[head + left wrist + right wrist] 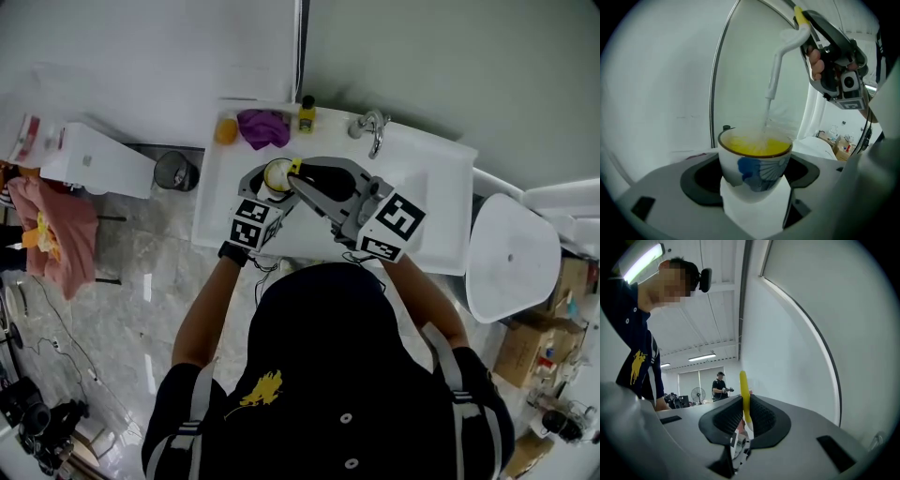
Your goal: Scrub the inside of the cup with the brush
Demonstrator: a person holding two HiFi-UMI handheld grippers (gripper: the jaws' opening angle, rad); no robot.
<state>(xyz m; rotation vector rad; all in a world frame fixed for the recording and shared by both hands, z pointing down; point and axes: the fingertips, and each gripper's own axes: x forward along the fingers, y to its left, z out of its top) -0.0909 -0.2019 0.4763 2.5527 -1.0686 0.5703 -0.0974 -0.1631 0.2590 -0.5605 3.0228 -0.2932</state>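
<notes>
The left gripper (754, 183) clamps its wide-set jaws on the blue-patterned cup (754, 157), held upright above the white sink (427, 187). The right gripper (745, 417) pinches the yellow end of the brush (774, 75), whose bristles dip into the cup's yellow inside. Scrubbing looks under way, but how clean the walls are cannot be told. A faucet (373, 127), purple cloth (262, 127) and bottle (307, 114) line the back rim, obstructing nothing.

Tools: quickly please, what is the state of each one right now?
Left tool: closed, holding the cup.
Right tool: closed, holding the brush.
</notes>
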